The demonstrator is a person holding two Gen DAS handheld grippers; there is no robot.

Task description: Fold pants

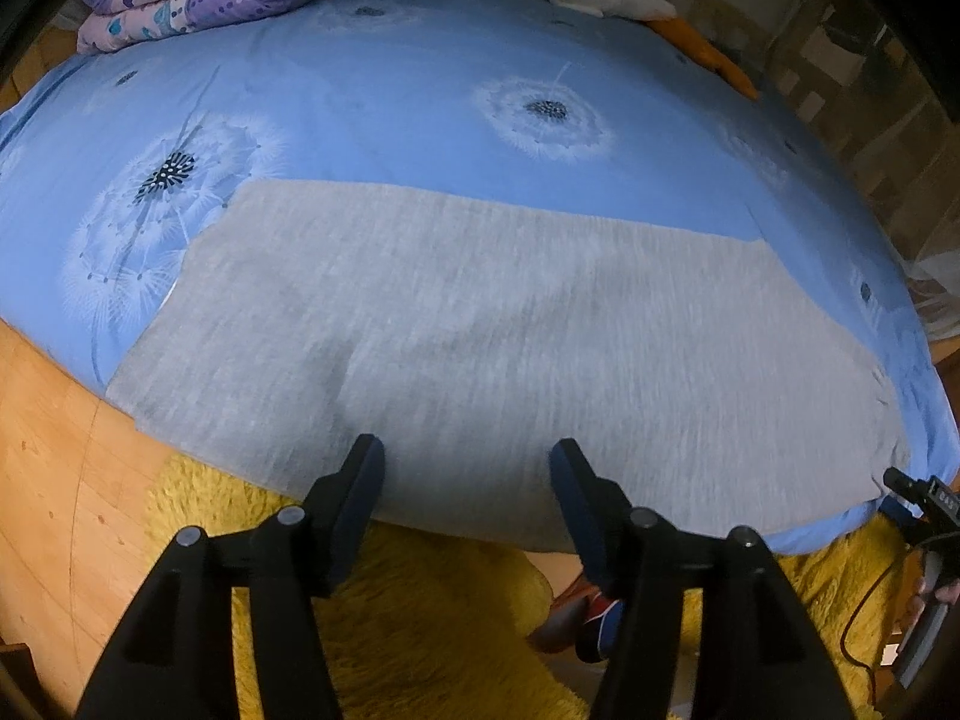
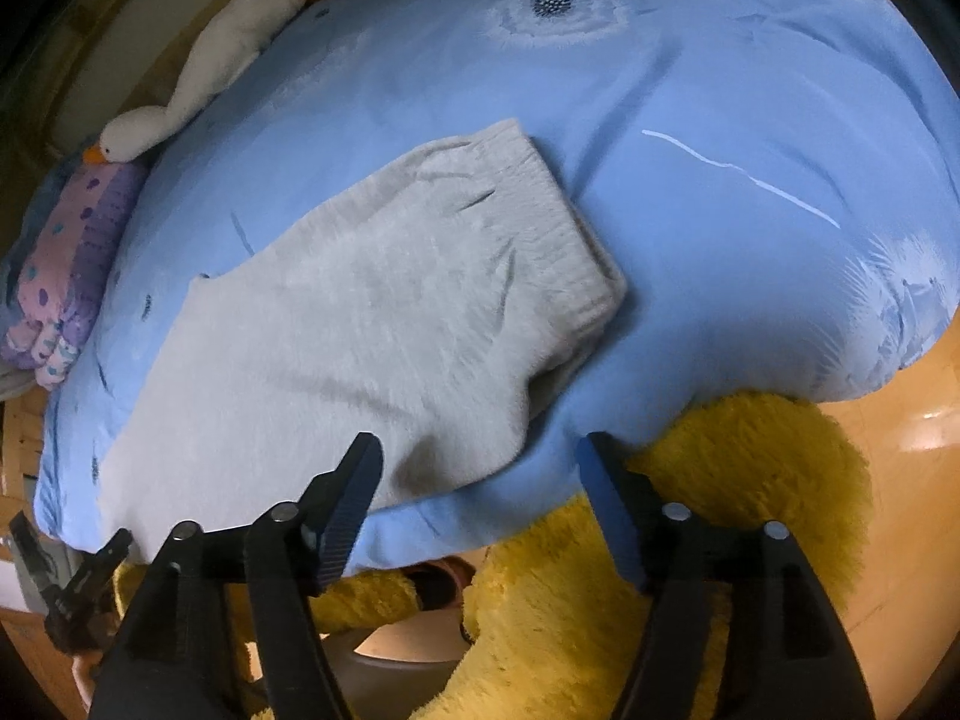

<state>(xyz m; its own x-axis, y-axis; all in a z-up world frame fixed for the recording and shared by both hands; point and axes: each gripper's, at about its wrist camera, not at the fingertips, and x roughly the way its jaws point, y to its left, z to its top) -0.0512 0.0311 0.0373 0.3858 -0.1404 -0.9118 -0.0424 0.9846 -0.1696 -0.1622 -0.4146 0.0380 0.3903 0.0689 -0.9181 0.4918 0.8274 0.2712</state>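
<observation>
Both wrist views look steeply down, close, sharing the bed [image 1: 420,102] (blue).

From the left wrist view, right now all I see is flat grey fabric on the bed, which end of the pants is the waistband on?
Observer: The ribbed waistband shows only in the right wrist view, at the far right end of the grey pants.
Operator: Is the right gripper holding anything?
Observer: No. The right gripper is open, over the near edge of the pants and the blue sheet.
Operator: Anything at the head of the bed?
Observer: A white goose plush with an orange beak lies there, its head beside the purple folded quilt.
</observation>
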